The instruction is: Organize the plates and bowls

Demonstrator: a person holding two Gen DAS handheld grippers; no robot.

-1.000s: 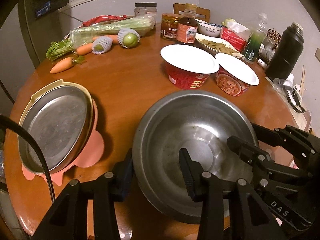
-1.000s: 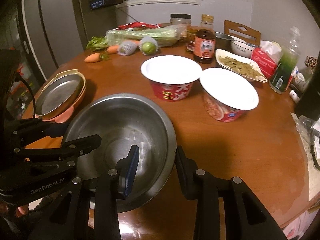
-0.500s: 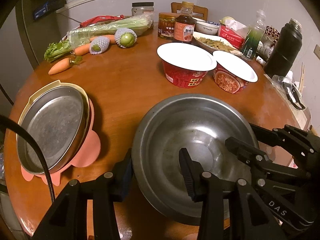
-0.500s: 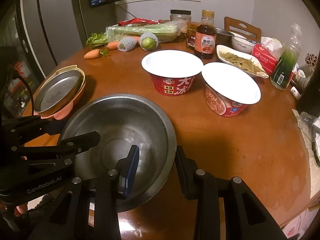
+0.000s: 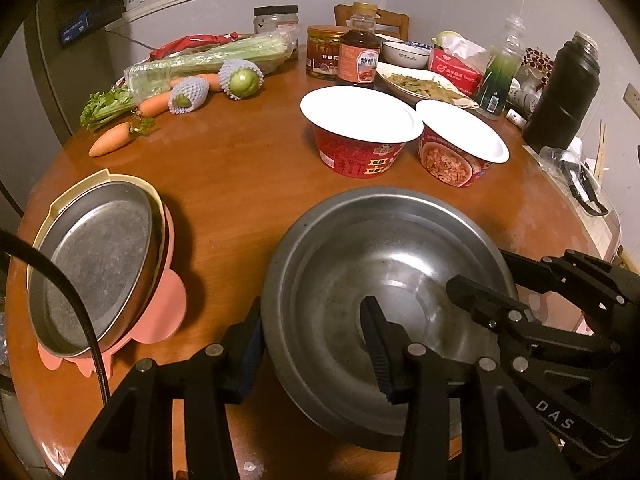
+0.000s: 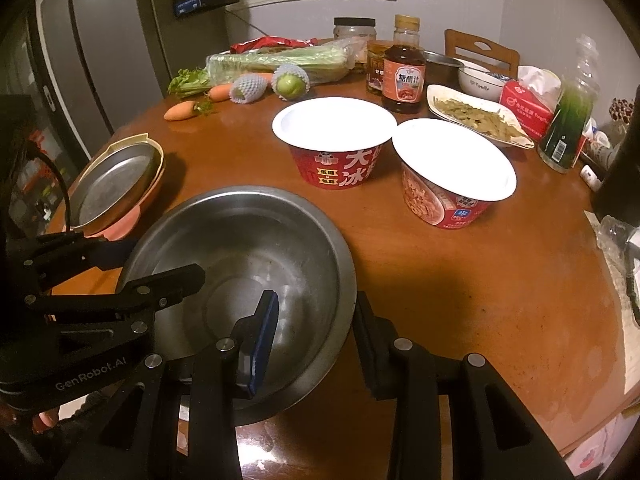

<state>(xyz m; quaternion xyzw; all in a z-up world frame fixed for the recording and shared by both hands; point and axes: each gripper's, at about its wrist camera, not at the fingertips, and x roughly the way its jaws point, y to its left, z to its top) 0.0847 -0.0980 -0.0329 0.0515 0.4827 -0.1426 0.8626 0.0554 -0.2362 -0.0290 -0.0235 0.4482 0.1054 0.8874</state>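
Observation:
A large steel bowl [image 5: 380, 260] [image 6: 248, 240] rests on the round wooden table [image 5: 240, 176] near its front edge. My left gripper [image 5: 312, 316] [image 6: 164, 260] straddles the bowl's left rim, one finger outside and one inside against the wall; its jaws are opening with the rim between them. My right gripper [image 6: 316, 304] [image 5: 480, 270] holds the right rim the same way. To the left, a steel plate [image 5: 92, 264] [image 6: 108, 184] lies tilted on a yellow plate [image 5: 100, 178] and a pink plate [image 5: 160, 312].
Two lidded red instant-noodle bowls [image 5: 360, 136] [image 5: 460, 148] stand just beyond the steel bowl. Carrots [image 5: 110, 144], celery [image 5: 208, 58], netted fruit, jars, a sauce bottle [image 5: 358, 60], a dish of food, a tissue box and a black flask [image 5: 560, 96] crowd the far side.
The view has shifted a little. The left gripper's inner finger has edged slightly away from the bowl's wall. The bowl and plates keep their places.

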